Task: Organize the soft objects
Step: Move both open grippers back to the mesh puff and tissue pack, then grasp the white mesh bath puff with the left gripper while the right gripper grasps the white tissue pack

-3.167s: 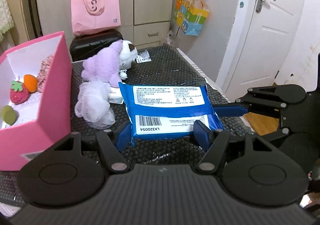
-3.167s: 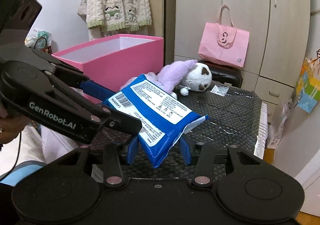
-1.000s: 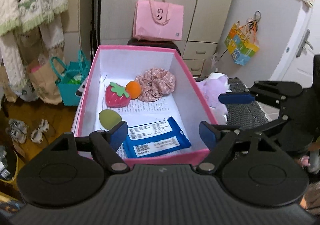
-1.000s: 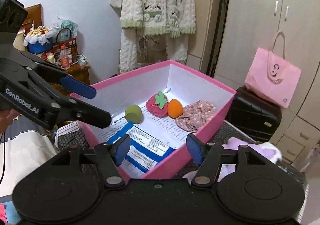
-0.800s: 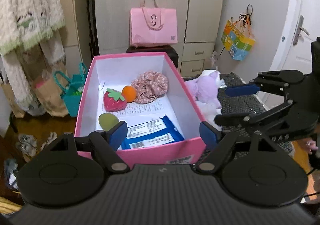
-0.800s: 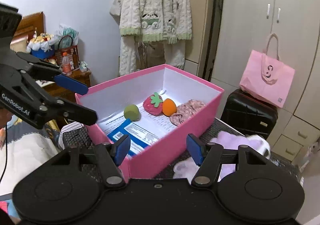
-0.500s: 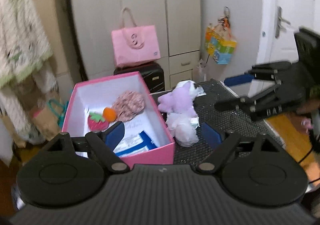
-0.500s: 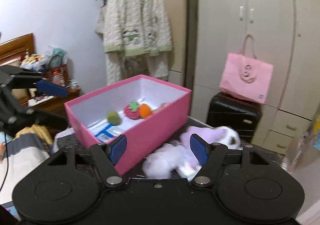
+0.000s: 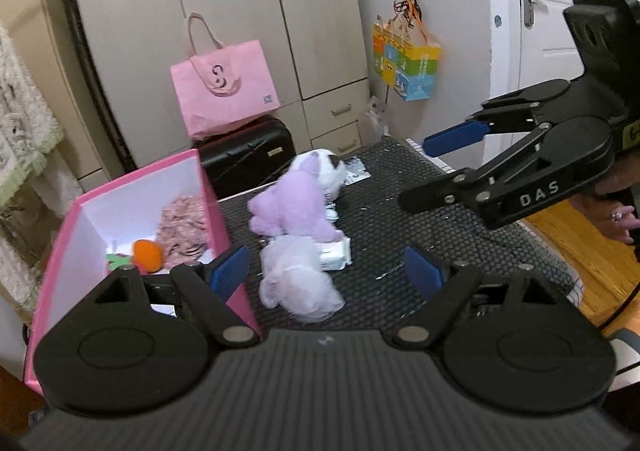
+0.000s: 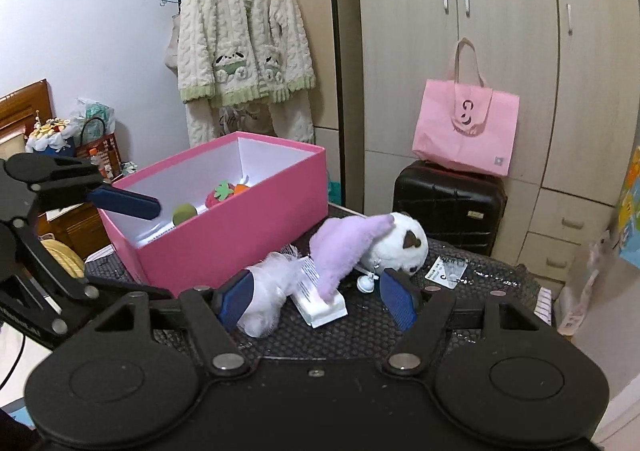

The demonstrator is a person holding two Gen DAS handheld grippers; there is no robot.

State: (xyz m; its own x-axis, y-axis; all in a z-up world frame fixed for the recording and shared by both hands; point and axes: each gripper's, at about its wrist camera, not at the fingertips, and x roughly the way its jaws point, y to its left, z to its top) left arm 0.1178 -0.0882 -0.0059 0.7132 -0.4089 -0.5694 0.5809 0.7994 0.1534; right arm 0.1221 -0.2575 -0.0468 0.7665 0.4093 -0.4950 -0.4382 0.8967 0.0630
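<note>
With both tools wide apart and empty, gently pinch the fluffy white puff and lift it into the pink box.

Beige wardrobe, white door, wooden floor.

We see a black mesh-textured table top. On it stands a pink box at the left. Just beside the box lie a white mesh bath pouf, a white tissue packet and a purple-and-white plush toy lying partly over the packet. A small printed card lies behind the plush.
</note>
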